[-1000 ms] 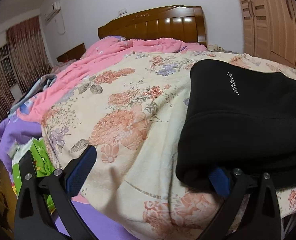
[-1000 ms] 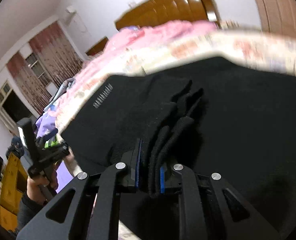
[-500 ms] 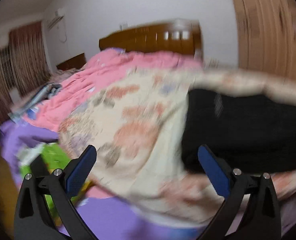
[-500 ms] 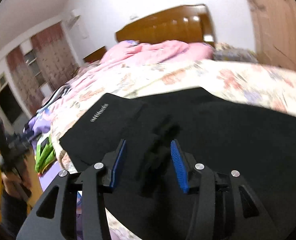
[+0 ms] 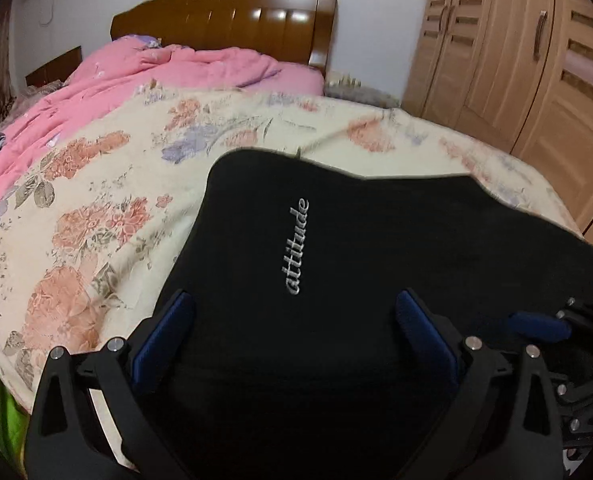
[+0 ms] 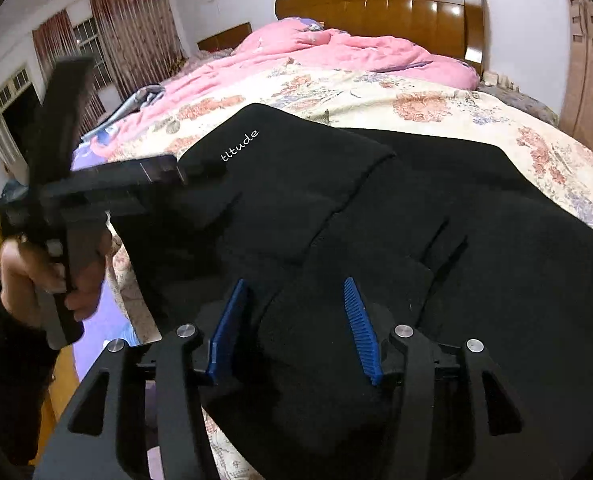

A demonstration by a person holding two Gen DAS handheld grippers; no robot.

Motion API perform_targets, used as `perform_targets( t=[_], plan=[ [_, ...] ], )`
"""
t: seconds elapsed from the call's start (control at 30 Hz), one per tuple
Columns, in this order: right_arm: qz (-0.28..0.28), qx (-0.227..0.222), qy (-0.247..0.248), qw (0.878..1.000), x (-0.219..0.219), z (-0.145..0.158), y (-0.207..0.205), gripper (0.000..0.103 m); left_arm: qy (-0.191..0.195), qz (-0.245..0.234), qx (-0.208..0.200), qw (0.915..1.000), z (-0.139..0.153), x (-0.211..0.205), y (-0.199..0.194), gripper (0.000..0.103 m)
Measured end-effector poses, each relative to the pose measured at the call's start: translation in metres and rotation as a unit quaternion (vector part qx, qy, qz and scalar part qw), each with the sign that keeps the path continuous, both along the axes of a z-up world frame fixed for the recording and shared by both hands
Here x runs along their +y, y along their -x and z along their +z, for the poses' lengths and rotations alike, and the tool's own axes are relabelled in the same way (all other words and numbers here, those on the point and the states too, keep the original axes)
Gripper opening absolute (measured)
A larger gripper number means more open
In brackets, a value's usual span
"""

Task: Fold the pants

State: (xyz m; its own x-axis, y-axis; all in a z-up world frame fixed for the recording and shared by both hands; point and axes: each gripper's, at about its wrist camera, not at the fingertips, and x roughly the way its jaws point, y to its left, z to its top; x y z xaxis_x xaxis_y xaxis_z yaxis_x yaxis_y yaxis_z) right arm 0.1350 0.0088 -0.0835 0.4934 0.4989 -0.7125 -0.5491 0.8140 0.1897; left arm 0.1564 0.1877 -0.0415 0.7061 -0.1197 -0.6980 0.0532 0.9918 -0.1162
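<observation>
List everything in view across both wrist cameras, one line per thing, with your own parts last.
pants: one, black with white "attitude" lettering, folded on the near end of the bed
floral blanket: one, cream with orange and purple flowers, spread under the pants
pink quilt: one, pink, bunched toward the head of the bed
headboard: one, glossy brown wood, against the white wall
wardrobe: one, light wood, right of the bed
curtains: reddish brown, at the windows on the left
left claw: one, black with blue pads, open above the pants
right claw: one, black with blue pads, jaws opening, bunched pants fabric between them, pads not pressing
hand: one, gripping the left claw's handle
</observation>
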Motion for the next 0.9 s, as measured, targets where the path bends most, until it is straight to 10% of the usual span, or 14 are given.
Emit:
perform_targets(
  t=[0.2,0.4,0.53,0.73,0.9],
  plan=[
    [-0.002,-0.007,-0.004,1.000,0.001,0.001,0.002,0.050,0.099,-0.038,-0.059,0.9927,0.053,0.009,-0.032,0.101],
    [0.000,-0.010,-0.009,1.000,-0.001,0.001,0.003,0.050,0.109,-0.030,0.059,0.9919,-0.017,0.019,-0.108,0.101],
    [0.001,-0.009,-0.016,1.000,-0.003,0.001,0.003,0.050,0.153,-0.002,0.023,0.9879,-0.002,0.036,-0.096,0.101],
    [-0.002,-0.011,-0.014,1.000,-0.003,0.001,0.001,0.051,0.064,-0.019,-0.017,0.9976,0.029,0.008,-0.091,0.101],
    [0.001,-0.008,-0.021,1.000,-0.006,0.002,0.000,0.051,0.021,0.031,0.044,0.9983,0.002,0.013,-0.111,0.101]
  ],
)
